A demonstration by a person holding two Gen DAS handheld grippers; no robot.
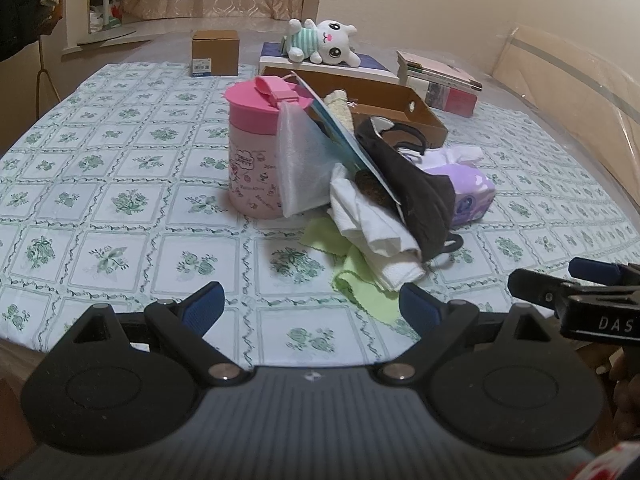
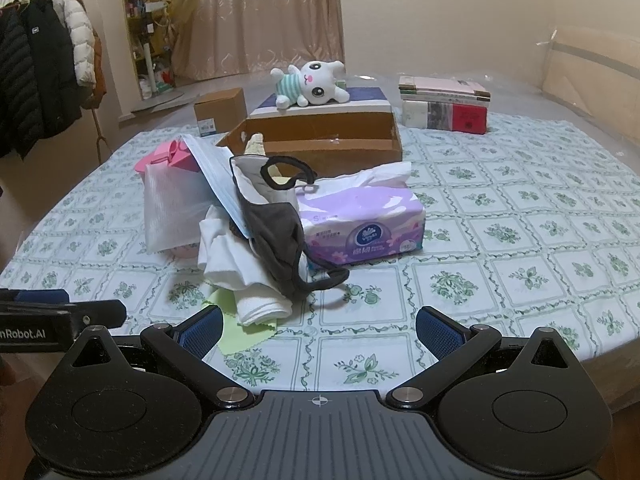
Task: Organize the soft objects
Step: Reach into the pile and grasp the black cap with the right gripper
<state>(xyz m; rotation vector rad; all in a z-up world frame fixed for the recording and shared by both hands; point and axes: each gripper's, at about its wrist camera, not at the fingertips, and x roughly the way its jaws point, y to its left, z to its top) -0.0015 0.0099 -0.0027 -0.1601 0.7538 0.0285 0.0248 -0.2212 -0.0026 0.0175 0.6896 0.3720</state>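
A heap of soft things lies mid-table: a black face mask (image 1: pixel 416 196) (image 2: pixel 280 232), a light blue mask (image 1: pixel 340 132) (image 2: pixel 218 176), white cloths (image 1: pixel 380 232) (image 2: pixel 240 264), a green cloth (image 1: pixel 360 284) (image 2: pixel 240 340) and a purple tissue pack (image 1: pixel 472 196) (image 2: pixel 360 224). A white plush bunny (image 1: pixel 328 42) (image 2: pixel 312 84) lies on a box behind an open cardboard tray (image 1: pixel 400 100) (image 2: pixel 332 136). My left gripper (image 1: pixel 310 310) is open, just short of the green cloth. My right gripper (image 2: pixel 318 332) is open, in front of the heap, holding nothing.
A pink lidded bottle (image 1: pixel 256 148) (image 2: pixel 168 156) stands left of the heap. A small brown box (image 1: pixel 215 53) (image 2: pixel 220 110) and stacked books (image 1: pixel 440 80) (image 2: pixel 444 108) sit at the back. A floral tablecloth (image 1: pixel 120 184) (image 2: pixel 520 240) covers the table. Coats (image 2: pixel 44 64) hang at left.
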